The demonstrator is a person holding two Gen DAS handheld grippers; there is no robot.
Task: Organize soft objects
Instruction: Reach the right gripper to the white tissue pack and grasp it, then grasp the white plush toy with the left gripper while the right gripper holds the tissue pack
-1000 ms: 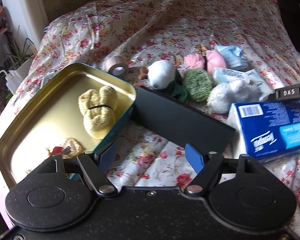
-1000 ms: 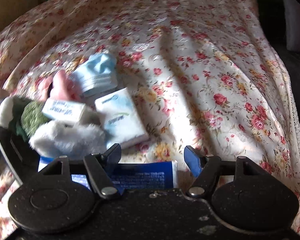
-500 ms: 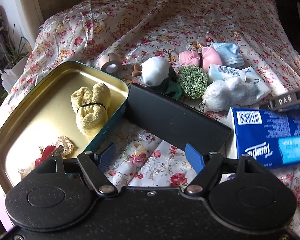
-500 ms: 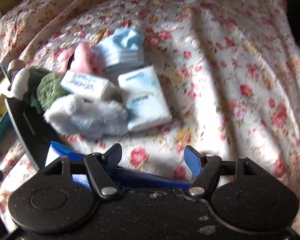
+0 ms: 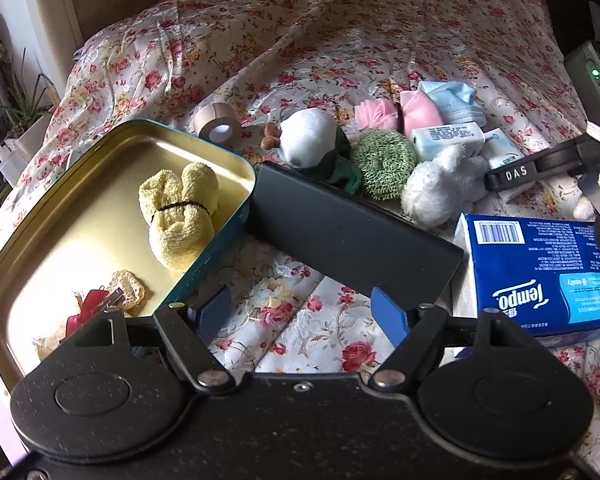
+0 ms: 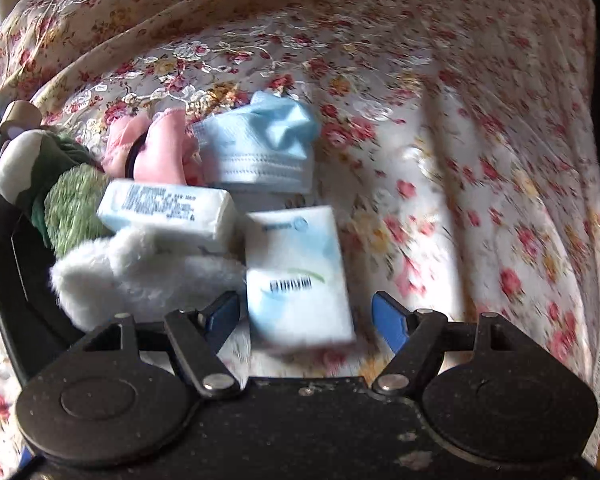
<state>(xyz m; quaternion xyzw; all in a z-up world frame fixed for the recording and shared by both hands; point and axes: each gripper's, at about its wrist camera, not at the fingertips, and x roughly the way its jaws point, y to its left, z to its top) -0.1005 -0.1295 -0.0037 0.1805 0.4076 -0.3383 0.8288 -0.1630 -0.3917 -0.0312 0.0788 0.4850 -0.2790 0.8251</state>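
Two open, empty grippers: your right gripper (image 6: 304, 316) has the pocket tissue pack (image 6: 298, 274) just ahead between its fingers, long axis running away from you. A fluffy white toy (image 6: 140, 276) touches its left side. Your left gripper (image 5: 302, 308) hovers over bedspread (image 5: 300, 40) beside the tin (image 5: 204, 272).

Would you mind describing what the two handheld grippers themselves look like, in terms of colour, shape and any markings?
Both match: the left gripper and the right gripper each have a speckled matte-black body with two round embossed discs, black linkage arms on silver rivets, and blue ribbed pads on the jaws. In the left wrist view, an arm of the right gripper shows white "DAS" lettering. No sleeves are visible.
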